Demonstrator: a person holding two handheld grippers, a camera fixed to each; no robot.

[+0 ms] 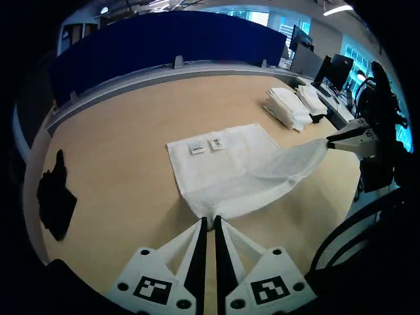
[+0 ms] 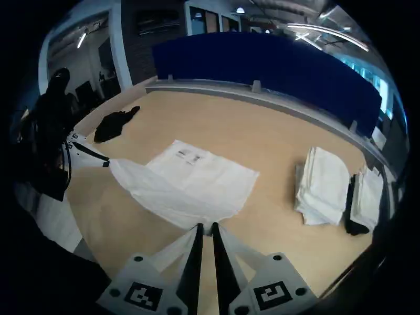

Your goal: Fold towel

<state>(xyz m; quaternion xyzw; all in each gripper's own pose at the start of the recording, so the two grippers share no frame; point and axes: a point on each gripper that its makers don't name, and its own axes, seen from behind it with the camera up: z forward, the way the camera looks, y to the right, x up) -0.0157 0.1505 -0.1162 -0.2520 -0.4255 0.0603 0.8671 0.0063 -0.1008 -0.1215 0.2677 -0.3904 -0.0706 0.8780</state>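
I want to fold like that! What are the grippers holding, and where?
Both hold the white towel: the left gripper pinches one corner, the right gripper the neighbouring corner.

The towel [image 1: 231, 163] is white with a fine dotted weave, and the two small labels [image 1: 206, 146] on it are white with dark print; the table [image 1: 131, 142] under the towel is a light, warm wood tone; beyond the towel stands a deep blue partition [image 1: 168, 39]. To one side of the towel lies a black cloth [image 1: 55, 197]; on the other side sit white folded stacks [image 1: 289, 105]; the left gripper [image 1: 209, 223] and right gripper [image 2: 206, 228], at the towel's near edge, are white with black inner finger faces and black-and-white square markers [image 1: 152, 290].
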